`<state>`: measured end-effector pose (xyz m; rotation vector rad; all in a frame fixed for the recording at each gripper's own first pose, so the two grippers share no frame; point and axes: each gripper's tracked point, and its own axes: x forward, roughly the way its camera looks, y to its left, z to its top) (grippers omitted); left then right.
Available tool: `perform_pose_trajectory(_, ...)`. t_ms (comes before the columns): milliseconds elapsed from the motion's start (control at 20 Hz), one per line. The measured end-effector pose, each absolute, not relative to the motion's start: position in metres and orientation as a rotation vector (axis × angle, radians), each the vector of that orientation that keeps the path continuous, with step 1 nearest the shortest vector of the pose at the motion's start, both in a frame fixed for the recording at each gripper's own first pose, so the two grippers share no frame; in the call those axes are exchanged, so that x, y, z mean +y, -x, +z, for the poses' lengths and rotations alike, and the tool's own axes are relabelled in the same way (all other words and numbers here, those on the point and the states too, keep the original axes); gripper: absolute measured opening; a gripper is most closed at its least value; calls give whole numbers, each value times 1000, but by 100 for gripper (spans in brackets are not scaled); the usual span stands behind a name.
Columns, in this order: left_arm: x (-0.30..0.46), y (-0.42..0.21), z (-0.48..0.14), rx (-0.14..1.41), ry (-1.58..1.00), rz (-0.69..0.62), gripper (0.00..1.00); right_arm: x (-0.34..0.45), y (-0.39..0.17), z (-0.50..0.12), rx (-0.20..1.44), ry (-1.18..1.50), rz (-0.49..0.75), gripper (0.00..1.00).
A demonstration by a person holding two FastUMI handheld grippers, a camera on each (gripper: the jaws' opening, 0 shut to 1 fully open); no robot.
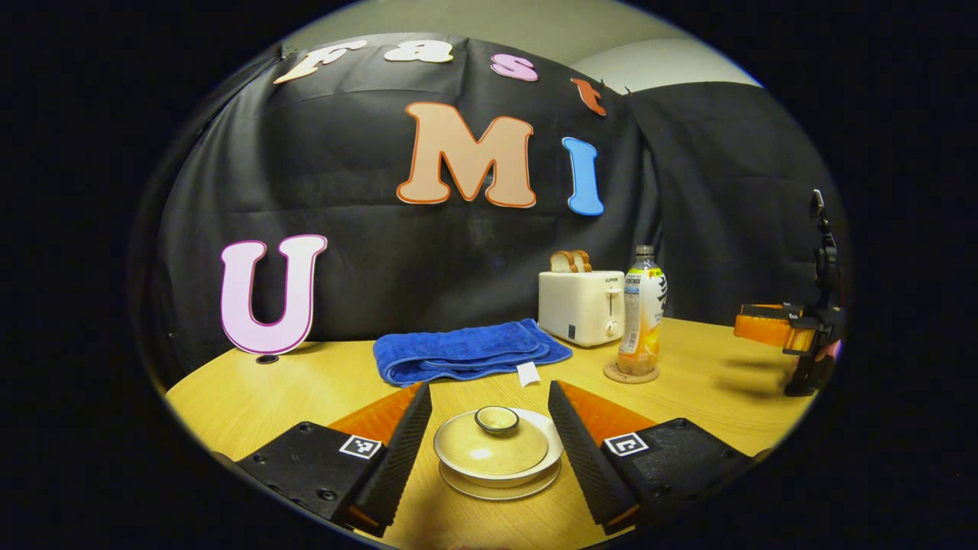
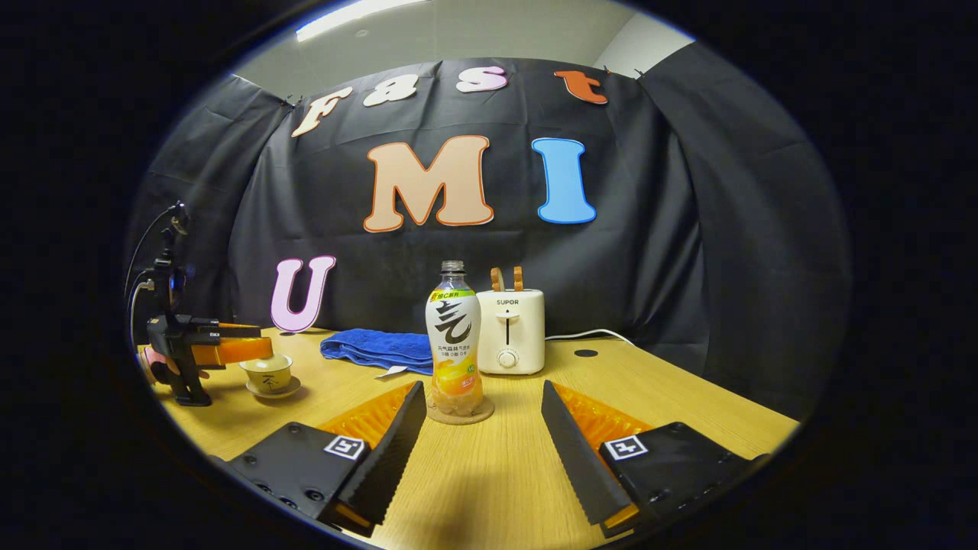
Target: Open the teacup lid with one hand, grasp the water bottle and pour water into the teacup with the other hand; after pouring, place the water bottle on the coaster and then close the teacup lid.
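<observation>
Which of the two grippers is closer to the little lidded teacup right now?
Left. The left gripper is open with the teacup between its fingers; the right gripper faces the water bottle, off to the side.

bare table (image 2: pixel 489 473) before water bottle (image 2: pixel 454 336), toaster (image 2: pixel 510 330) just behind

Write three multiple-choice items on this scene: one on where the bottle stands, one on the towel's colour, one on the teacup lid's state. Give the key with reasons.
1. Where does the bottle stand?
A. on the towel
B. on the coaster
C. on the toaster

2. What colour is the towel?
A. blue
B. red
C. white

3. What is the state of the lid?
A. held in the tongs
B. lying on the table
C. resting on the teacup

Key:
1 B: the bottle's base sits on the round coaster, in front of the toaster.
2 A: the folded towel is plainly blue.
3 C: the lid covers the teacup between the open left tongs, untouched.
</observation>
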<state>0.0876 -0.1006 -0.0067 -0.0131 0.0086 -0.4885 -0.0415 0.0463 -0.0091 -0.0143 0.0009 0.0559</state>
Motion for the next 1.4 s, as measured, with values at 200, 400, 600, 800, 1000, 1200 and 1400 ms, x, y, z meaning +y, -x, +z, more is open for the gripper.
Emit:
perform_pose_trajectory(200, -90, -85, -7, -4, 15, -433, 89, 46, 42, -9, 2, 14, 56, 96)
perform_pose_trajectory(400, -64, -76, -7, -1, 12, -334, 90, 46, 42, -9, 3, 14, 55, 94)
perform_pose_trajectory(600, -7, -62, -7, -2, 4, -105, 89, 45, 41, -9, 2, 15, 39, 94)
perform_pose_trajectory(800, 45, -44, -7, 0, -3, 133, 89, 42, 41, -9, 0, 16, 12, 96)
perform_pose_trajectory(1000, 72, -30, -6, 1, -8, 280, 88, 36, 38, -10, -5, 17, -41, 94)
perform_pose_trajectory(1200, 74, -27, -7, 2, -9, 312, 88, 33, 37, -10, -9, 17, -69, 95)
perform_pose_trajectory(1400, 73, -28, -8, 3, -5, 303, 88, 33, 37, -10, -7, 17, -70, 94)
